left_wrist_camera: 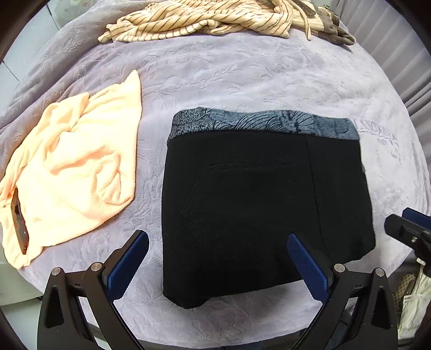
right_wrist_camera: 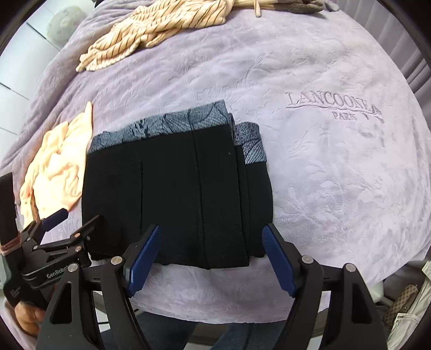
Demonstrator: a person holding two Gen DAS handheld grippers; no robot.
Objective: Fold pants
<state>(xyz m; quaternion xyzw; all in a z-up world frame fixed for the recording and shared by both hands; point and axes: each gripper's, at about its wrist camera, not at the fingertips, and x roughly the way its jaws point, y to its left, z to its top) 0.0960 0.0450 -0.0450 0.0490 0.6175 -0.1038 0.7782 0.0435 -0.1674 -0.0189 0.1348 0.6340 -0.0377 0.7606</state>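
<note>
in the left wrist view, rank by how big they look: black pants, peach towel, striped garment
1. black pants
2. peach towel
3. striped garment, though it lies farthest from the camera and is cut off, so its place is unsure.

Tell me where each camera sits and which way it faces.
Left wrist: on the left hand-held gripper, aimed steeply down at the pants; its open fingers show.
Right wrist: on the right hand-held gripper, aimed steeply down at the pants' right edge; its open fingers show.
Shared: pants, blanket, orange cloth, striped garment.
</note>
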